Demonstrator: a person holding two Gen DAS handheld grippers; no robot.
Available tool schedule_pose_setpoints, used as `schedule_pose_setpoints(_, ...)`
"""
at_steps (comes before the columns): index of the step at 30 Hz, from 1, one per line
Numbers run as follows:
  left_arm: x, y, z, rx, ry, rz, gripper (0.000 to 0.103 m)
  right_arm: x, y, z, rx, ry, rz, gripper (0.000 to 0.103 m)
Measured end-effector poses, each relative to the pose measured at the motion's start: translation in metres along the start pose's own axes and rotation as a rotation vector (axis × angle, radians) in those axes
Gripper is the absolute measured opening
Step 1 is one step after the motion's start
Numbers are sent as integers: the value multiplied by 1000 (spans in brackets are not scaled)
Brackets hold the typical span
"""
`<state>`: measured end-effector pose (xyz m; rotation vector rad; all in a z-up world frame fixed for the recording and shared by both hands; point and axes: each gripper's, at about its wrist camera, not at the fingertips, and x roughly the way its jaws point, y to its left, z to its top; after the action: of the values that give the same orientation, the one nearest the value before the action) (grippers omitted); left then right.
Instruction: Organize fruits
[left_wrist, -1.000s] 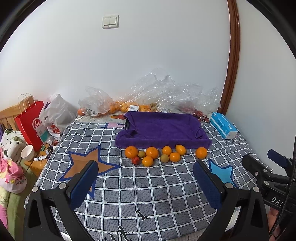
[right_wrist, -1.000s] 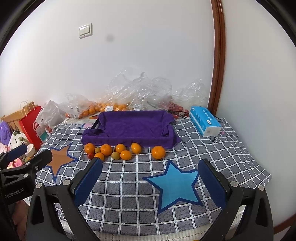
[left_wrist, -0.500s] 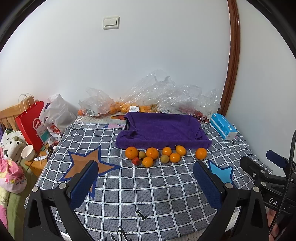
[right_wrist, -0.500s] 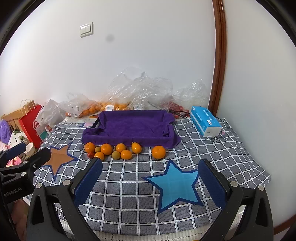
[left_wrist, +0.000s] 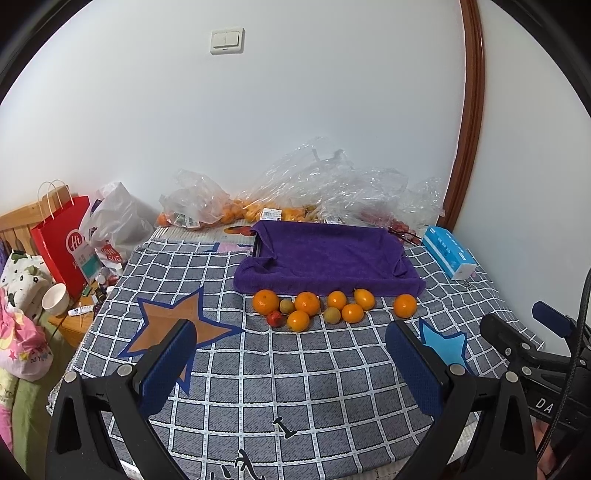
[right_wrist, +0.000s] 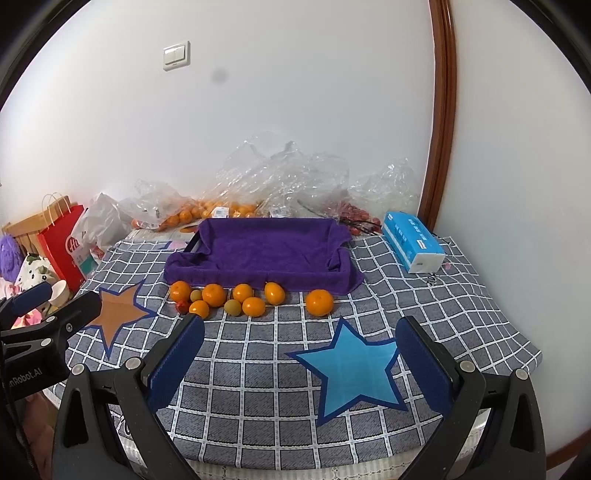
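Several oranges (left_wrist: 307, 302) (right_wrist: 214, 294), two small green fruits (left_wrist: 331, 315) (right_wrist: 232, 307) and one small red fruit (left_wrist: 274, 318) (right_wrist: 181, 305) lie in a loose row on the checked cloth. One orange (left_wrist: 405, 305) (right_wrist: 319, 302) lies apart at the right. Behind the row stands a tray draped in a purple towel (left_wrist: 325, 258) (right_wrist: 266, 251), with nothing in it. My left gripper (left_wrist: 291, 365) is open and empty, well short of the fruit. My right gripper (right_wrist: 301, 363) is open and empty above the blue star (right_wrist: 351, 367).
Clear plastic bags with more oranges (left_wrist: 236, 210) (right_wrist: 184, 214) line the wall. A blue tissue box (left_wrist: 448, 256) (right_wrist: 412, 242) lies right of the tray. A red paper bag (left_wrist: 62, 243), a white cup (left_wrist: 55, 299) and soft toys stand off the left edge.
Both grippers have shifted only slightly; the view tilted a little and the fruit sits marginally lower in frame. Nothing was taken or let go.
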<state>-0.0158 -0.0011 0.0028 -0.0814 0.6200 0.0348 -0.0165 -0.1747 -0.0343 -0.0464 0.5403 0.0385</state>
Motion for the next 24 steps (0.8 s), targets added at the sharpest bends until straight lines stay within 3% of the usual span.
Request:
schedule_pose_setpoints(15, 4, 4, 1, -7, -3, -3, 103, 0, 7, 2, -42, -18, -13, 102)
schedule_pose_setpoints(24, 3, 3, 7, 1, -8, -6, 103, 2, 1, 6, 4, -16, -41, 103)
